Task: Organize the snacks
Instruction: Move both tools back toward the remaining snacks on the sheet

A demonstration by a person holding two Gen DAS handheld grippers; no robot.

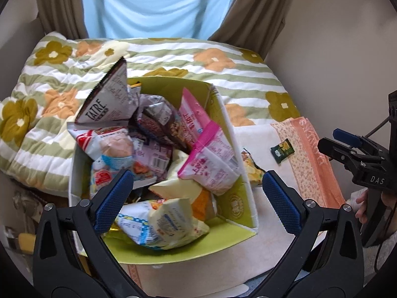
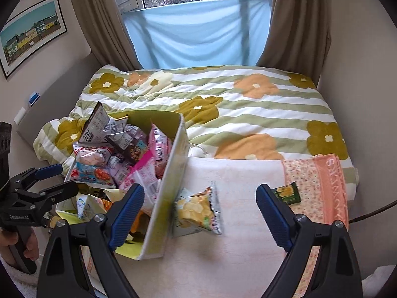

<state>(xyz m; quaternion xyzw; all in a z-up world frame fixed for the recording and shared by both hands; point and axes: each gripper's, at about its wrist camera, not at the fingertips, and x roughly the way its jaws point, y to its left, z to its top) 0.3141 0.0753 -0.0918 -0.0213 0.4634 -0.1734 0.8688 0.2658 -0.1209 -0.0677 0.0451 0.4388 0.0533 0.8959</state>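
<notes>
Setting: a cardboard box [image 1: 230,129] with a lime-green lining, crammed with snack bags, sits on a pale towel [image 2: 235,248] spread over a flower-print quilt [image 2: 248,104].
Left gripper [image 1: 196,198]: spread wide over the box, holding nothing.
Right gripper [image 2: 198,213]: also wide open and empty, above the towel.
Chip bag [image 2: 198,208]: outside the box, leaning on its outer wall, lying between the right gripper's fingers in that camera's view.
Green packet [image 2: 287,192]: small and dark, flat on the towel well apart from the box, by the peach floral border.
Handling: the chip bag looks light, air-puffed and crinkly; its glossy film may slip and its contents may crush.
Where to grip: likely the crimped, saw-toothed end seal, not the bulging middle.
Materials: stiff, straight-walled cardboard; soft quilted bedding; a "TATRE" bag [image 1: 106,96] rising above the rim; a pink-topped zip pouch [image 1: 211,159] against the right wall.
</notes>
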